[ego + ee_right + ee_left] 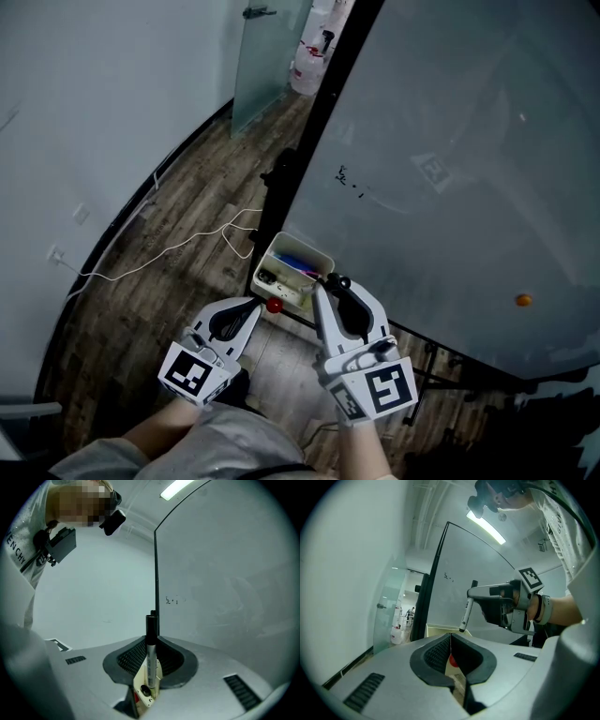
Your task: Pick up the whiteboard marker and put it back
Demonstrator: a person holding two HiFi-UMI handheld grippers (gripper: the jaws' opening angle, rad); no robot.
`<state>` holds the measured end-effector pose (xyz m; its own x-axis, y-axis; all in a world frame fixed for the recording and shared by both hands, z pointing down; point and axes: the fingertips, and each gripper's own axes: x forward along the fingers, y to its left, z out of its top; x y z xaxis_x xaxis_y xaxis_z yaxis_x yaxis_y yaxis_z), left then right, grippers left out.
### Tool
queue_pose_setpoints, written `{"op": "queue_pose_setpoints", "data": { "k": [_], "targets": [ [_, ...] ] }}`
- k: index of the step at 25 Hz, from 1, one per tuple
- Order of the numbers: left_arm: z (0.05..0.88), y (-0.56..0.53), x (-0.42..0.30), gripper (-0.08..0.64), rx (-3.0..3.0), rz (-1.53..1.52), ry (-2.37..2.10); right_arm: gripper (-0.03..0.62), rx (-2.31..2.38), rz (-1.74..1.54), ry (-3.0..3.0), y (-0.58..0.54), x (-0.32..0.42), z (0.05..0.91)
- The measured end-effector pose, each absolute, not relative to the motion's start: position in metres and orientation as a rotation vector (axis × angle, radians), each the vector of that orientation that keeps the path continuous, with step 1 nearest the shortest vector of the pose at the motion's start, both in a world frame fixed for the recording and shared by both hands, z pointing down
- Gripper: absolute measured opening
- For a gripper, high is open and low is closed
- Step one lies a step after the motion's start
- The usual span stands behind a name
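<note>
Custody of the whiteboard marker [150, 658] is lying with the right gripper [150, 645], whose jaws are clamping narrowly on the barrel about halfway along. The marker is standing upright between the pads, cap end up. It is hanging directly over the cream tray [265, 258] fixed at the lower edge of the whiteboard [450, 141]. This placement is judged deliberate: the pen is being carried above the open tray so that it can be lowered in among the other pens lying there.

The left gripper [450, 641] is keeping its jaws together with nothing pinched. It is waiting level beside the tray's near corner, its tips just short of a small red round item [273, 305]. It appears to be standing clear of the right gripper's work and is not assisting.

The marker is showing a black cap, a pale barrel carrying dark print too small to read, and a dark lower end. No damage is showing.
</note>
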<state>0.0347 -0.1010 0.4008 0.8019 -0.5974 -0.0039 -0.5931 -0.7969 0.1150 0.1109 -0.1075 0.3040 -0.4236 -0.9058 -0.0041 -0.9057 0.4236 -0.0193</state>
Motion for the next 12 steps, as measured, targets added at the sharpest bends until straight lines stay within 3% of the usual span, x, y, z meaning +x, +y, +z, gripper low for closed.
{"op": "queue_pose_setpoints", "data": {
  "k": [12],
  "targets": [
    [0.394,-0.097,0.036,0.015,2.88,-0.084,-0.936,0.077,-1.669,-0.005,2.631,-0.104,0.108,0.291]
  ]
}}
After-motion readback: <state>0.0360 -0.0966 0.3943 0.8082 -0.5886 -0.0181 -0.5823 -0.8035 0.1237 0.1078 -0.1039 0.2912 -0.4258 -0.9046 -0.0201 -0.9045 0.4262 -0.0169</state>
